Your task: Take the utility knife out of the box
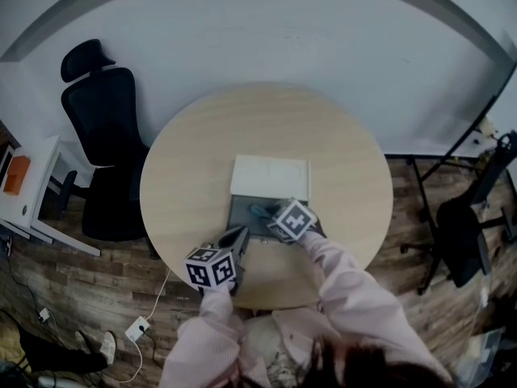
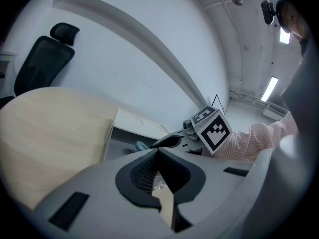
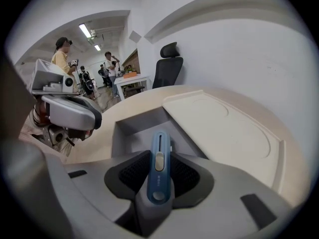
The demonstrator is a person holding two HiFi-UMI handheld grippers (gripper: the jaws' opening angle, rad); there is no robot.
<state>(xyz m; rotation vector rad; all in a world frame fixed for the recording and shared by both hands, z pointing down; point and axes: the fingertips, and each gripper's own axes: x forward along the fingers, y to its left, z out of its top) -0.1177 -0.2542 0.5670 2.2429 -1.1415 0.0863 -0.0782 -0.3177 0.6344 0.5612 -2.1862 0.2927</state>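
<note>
The right tongs (image 3: 159, 179) are pinching the blue utility knife (image 3: 159, 156) by its rear end. The dark pads press on either side of the handle, and the grey slider faces up. The knife points forward over the grey inside of the open box (image 3: 130, 133). Whether it hangs clear of the box floor cannot be told. From the head view the knife (image 1: 259, 210) lies over the near part of the box (image 1: 241, 207), close to its middle.

The left tongs (image 2: 158, 152) are pressed together with nothing between the pads. They sit low at the near left corner of the box, just beside the right tongs (image 1: 266, 214) and their marker cube, so the two tools crowd the same front edge. Contact with the box wall cannot be made out.

The cream lid (image 1: 271, 178) lies flat on the bench (image 1: 190, 156) along the far side of the box, its moulded inside facing up. The bench is round with a pale wood top. Pink sleeves (image 1: 349, 285) reach in from the near edge.

A black office chair (image 1: 103, 124) stands at the bench's far left, close to the rim. A white desk (image 1: 34, 191) with an orange item on it is further left. Another black chair (image 1: 460, 233) and a thin black stand are well apart on the right. A white power strip (image 1: 137, 328) with its cable lies on the wooden floor near the person's feet. In the right gripper view a few people (image 3: 108, 63) stand far off in the room behind the bench.
</note>
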